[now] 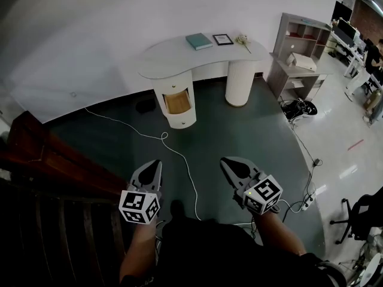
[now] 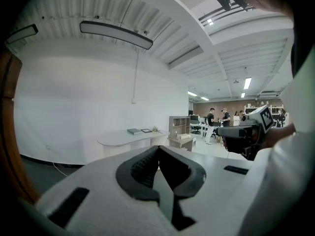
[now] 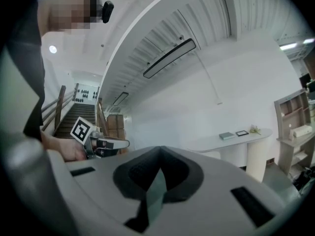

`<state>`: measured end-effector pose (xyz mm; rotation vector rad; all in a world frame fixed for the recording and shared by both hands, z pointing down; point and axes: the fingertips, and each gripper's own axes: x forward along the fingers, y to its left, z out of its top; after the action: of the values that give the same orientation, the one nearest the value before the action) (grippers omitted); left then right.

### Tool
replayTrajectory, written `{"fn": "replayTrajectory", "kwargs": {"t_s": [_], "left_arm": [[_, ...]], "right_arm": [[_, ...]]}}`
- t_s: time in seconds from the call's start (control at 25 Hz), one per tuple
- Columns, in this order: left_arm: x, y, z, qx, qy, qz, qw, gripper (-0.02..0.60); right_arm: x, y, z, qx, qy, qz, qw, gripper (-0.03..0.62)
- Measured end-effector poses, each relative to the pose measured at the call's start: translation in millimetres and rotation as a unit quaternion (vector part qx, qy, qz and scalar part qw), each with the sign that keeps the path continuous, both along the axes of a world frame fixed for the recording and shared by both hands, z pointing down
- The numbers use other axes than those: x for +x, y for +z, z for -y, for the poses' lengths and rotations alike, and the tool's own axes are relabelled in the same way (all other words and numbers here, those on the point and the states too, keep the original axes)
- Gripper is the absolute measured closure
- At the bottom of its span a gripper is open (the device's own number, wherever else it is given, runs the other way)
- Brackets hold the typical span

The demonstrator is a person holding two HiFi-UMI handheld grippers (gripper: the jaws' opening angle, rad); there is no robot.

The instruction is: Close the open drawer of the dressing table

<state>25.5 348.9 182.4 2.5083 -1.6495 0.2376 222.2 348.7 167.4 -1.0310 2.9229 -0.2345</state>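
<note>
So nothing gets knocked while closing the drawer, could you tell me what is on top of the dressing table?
On the dressing table lie a teal book, a small dark picture frame and a pale flower sprig. Anything lying beneath them is covered.

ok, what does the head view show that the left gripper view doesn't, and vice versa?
Head view only: the open drawer, wood-coloured inside, and the marker cube on the left tool. Left gripper view only: ceiling lights and people far off. Both: the dressing table with book and picture frame, the shelf unit, the right tool.
</note>
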Motion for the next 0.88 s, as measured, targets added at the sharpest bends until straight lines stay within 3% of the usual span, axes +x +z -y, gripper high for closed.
{"fn": "replayTrajectory", "kwargs": {"t_s": [0.28,0.64,0.88], "left_arm": [[-21.5,19.7,50.5,-0.015,-0.005,-0.015,0.9998,0.572],[-71.1,43.6,161.9,-0.032,0.003,-0.039,0.9987,0.572],[-144.4,37.7,234.0,-0.020,0.000,-0.011,0.9997,0.572]], "right_arm": [[-17.8,7.0,56.8,-0.014,-0.004,-0.009,1.000,0.589],[-63.0,28.2,166.1,-0.049,-0.001,-0.040,0.998,0.589],[-130.6,20.7,248.2,-0.052,-0.003,-0.047,0.998,0.589]]}}
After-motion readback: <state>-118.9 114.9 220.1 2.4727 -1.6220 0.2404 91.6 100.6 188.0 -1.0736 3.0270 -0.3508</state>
